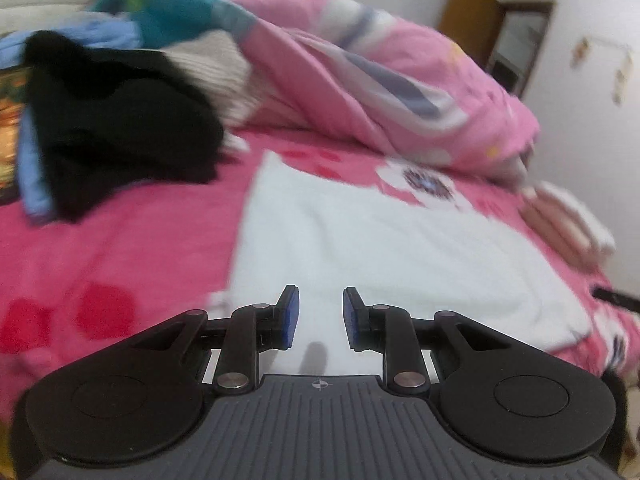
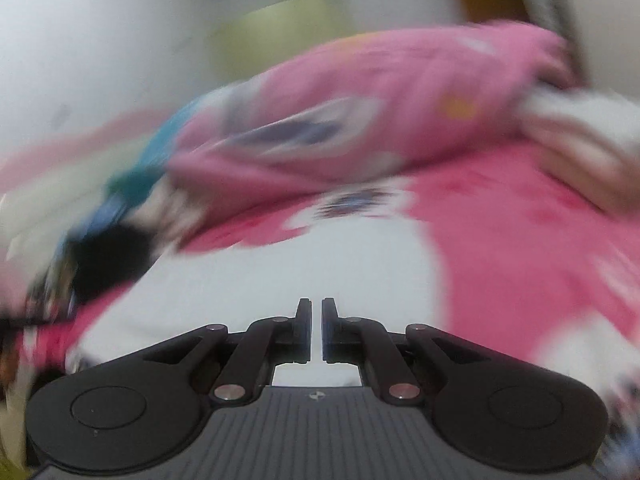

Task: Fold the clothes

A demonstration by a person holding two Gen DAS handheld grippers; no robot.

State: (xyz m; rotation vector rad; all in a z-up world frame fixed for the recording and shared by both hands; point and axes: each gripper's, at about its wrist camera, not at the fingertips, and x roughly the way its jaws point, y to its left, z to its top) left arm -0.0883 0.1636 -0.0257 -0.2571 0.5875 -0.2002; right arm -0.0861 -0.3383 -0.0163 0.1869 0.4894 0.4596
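Bed, clothes-folding station; entries run left to right.

1. Black garment (image 1: 116, 132): heaped at far left of the left wrist view, on blue cloth (image 1: 32, 176), not yet folded. Leave it until the white piece is finished.

2. Pink bedsheet (image 1: 120, 264): the working surface, printed with red spots.

3. White garment (image 1: 400, 248): the piece in hand. Lies spread flat mid-bed, roughly rectangular, near edge just ahead of both tools. In the right wrist view (image 2: 280, 272) it shows directly under the fingers; that view is heavily blurred, so edges there cannot be read.

4. Left tool (image 1: 318, 318): fingers apart, holding nothing, poised over the garment's near edge. Judgement: lower it onto the hem and pinch one layer only, clear of the sheet.

5. Right tool (image 2: 317, 330): fingers nearly together with a narrow gap showing; no cloth visible between them. Judgement: part it before taking the matching corner, then carry both corners across evenly so the fold line stays straight.

6. Pink quilt (image 1: 380, 80): bunched behind; keep the fold short of it.

7. Folded stack (image 1: 568, 224): pale items at right edge, apparently finished.
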